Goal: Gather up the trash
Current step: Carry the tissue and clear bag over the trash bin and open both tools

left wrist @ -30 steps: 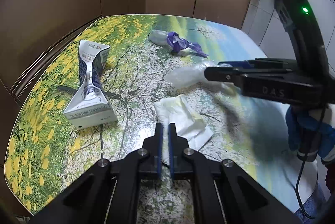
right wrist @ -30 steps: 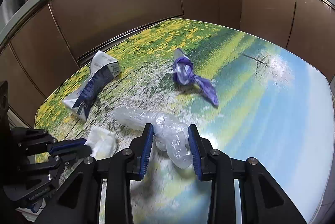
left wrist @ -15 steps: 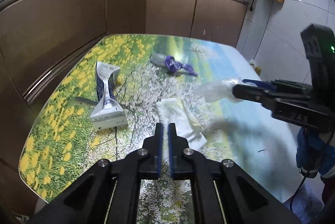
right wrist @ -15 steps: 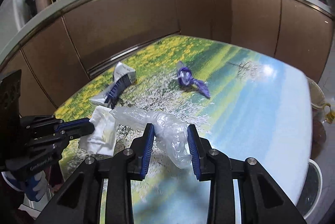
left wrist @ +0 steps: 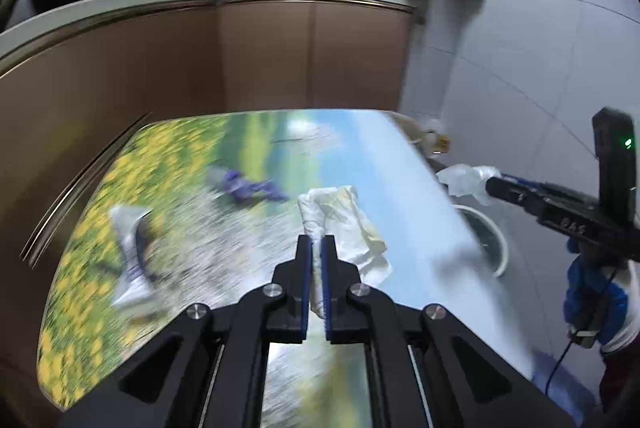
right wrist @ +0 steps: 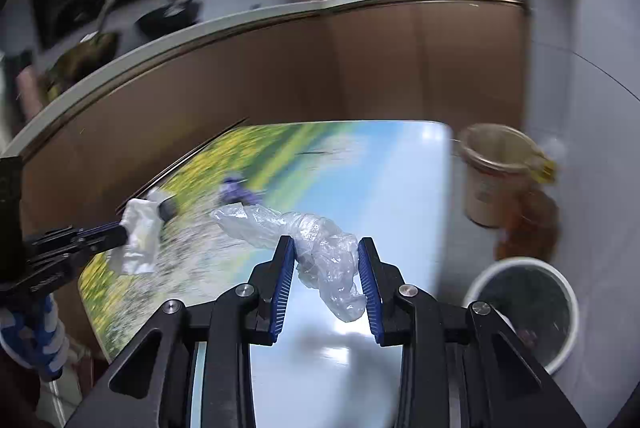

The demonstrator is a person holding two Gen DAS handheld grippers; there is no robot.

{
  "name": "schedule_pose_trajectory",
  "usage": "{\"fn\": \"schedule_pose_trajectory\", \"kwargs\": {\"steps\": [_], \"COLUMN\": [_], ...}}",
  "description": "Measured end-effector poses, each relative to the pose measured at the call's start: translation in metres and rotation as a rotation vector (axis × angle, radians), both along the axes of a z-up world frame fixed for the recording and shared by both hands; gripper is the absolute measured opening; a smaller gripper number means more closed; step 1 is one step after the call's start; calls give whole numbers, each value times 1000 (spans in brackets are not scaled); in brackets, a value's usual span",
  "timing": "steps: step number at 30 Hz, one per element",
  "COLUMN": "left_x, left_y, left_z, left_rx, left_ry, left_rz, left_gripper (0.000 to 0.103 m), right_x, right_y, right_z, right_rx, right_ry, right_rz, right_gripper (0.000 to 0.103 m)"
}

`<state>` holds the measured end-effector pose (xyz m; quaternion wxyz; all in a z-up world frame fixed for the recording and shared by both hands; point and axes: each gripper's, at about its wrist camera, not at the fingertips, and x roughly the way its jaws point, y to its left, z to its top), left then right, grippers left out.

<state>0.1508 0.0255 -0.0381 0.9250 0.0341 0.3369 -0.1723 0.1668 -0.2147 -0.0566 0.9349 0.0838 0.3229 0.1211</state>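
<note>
The left gripper has its jaws pressed together on a crumpled paper napkin, which hangs limp from the pinch, clear of the table. The right gripper has its jaws part-way closed, clamped on a wad of clear plastic film; one tail trails out toward the table's middle, another droops below the pads.

Both pieces look nearly weightless and soft. The film is probably slippery, so a pinch across its bunched middle, as now, should hold better than one on a loose tail.

Off the table's right edge, on the floor, stands a white bin, the likely place for both. On the table lie a flattened carton near its left side and a purple wrapper nearer its middle.
</note>
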Motion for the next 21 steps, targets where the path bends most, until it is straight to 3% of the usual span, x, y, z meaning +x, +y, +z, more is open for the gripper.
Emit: {"fn": "schedule_pose_trajectory", "kwargs": {"steps": [10,15,21], "left_x": [54,88,124], "left_y": [-165,-249,-324], "left_z": [-3,-31,-70], "left_rx": [22,33,68], "left_ry": [44,135,217], "left_rz": [-256,-367,-411], "left_gripper": [4,4,5], "right_x": [-2,8,26], "right_y": [-112,-148,-181], "right_z": [-35,-69,-107], "right_rx": [-39,-54,-49], "right_ry": [58,122,195], "right_rz": [-304,-413,-479], "right_gripper": [33,33,35]}}
